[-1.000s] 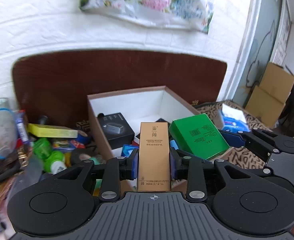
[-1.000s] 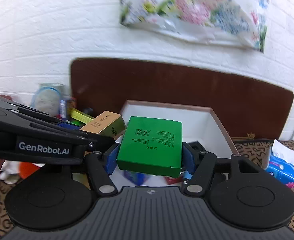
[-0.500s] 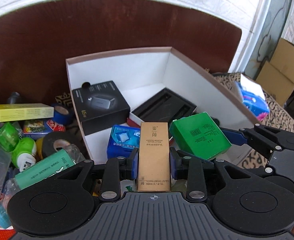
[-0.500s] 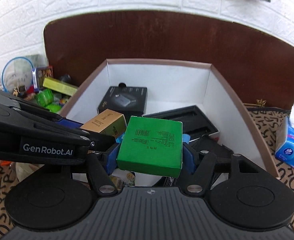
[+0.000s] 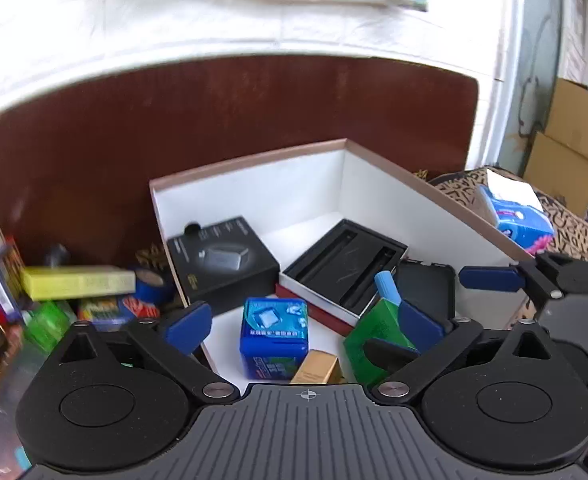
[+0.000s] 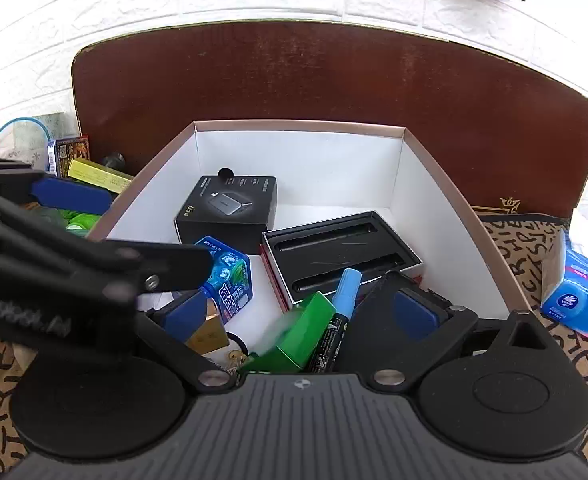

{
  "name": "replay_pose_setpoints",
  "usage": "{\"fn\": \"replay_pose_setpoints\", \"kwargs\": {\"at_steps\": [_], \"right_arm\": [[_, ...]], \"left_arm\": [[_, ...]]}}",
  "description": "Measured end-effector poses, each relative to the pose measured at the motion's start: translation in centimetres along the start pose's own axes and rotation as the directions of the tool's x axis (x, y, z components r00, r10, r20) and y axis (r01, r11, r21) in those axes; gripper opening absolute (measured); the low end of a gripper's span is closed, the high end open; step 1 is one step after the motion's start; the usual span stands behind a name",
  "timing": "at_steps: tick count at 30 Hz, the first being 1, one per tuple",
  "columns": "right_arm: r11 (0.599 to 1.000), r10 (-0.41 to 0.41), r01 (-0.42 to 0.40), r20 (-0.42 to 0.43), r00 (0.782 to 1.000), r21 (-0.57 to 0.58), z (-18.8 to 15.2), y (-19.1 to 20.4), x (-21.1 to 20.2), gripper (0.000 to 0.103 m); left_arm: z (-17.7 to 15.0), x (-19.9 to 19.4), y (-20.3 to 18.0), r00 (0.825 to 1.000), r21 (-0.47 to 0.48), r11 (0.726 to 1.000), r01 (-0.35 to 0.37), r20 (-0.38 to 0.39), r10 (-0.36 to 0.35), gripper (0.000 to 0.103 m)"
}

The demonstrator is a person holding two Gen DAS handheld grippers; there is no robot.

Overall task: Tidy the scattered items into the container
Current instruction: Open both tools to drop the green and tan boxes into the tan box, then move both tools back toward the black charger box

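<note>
The container (image 6: 446, 184) holds the green box (image 6: 298, 332) and tan box (image 6: 210, 334), both lying loose at its near end beside a blue marker (image 6: 342, 304). Both the left gripper (image 5: 300, 320) and right gripper (image 6: 300, 312) have just been opening, jaws wide and empty. A yellow box (image 5: 78, 282) and blurred clutter are left outside; gripper bodies hide the near corner.
</note>
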State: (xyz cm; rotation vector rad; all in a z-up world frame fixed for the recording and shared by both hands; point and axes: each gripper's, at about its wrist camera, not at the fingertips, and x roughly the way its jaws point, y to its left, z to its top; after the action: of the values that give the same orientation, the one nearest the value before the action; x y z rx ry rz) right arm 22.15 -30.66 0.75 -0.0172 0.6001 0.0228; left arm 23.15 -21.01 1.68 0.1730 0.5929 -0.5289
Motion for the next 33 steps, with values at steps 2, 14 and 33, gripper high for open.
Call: {"fn": "replay_pose_setpoints", "kwargs": {"at_steps": [2, 14, 33], "right_arm": [[1.000, -0.002, 0.002, 0.007, 1.000, 0.006, 0.0, 0.0, -0.4, 0.101], [1.000, 0.013, -0.013, 0.024, 1.000, 0.028, -0.2, 0.8, -3.1, 0.102], [0.973, 0.216, -0.214, 0.016, 0.976, -0.086, -6.9, 13.3, -10.1, 0.103]], "left_arm": [[0.0, -0.9, -0.2, 1.000, 0.018, 1.000, -0.001, 0.025, 0.001, 0.103], [-0.6, -4.7, -0.5, 0.997, 0.009, 0.999, -0.036, 0.073, 0.035, 0.103], [-14.1, -17.4, 4.9, 0.988, -0.242, 0.959, -0.146, 0.004, 0.151, 0.103]]}}
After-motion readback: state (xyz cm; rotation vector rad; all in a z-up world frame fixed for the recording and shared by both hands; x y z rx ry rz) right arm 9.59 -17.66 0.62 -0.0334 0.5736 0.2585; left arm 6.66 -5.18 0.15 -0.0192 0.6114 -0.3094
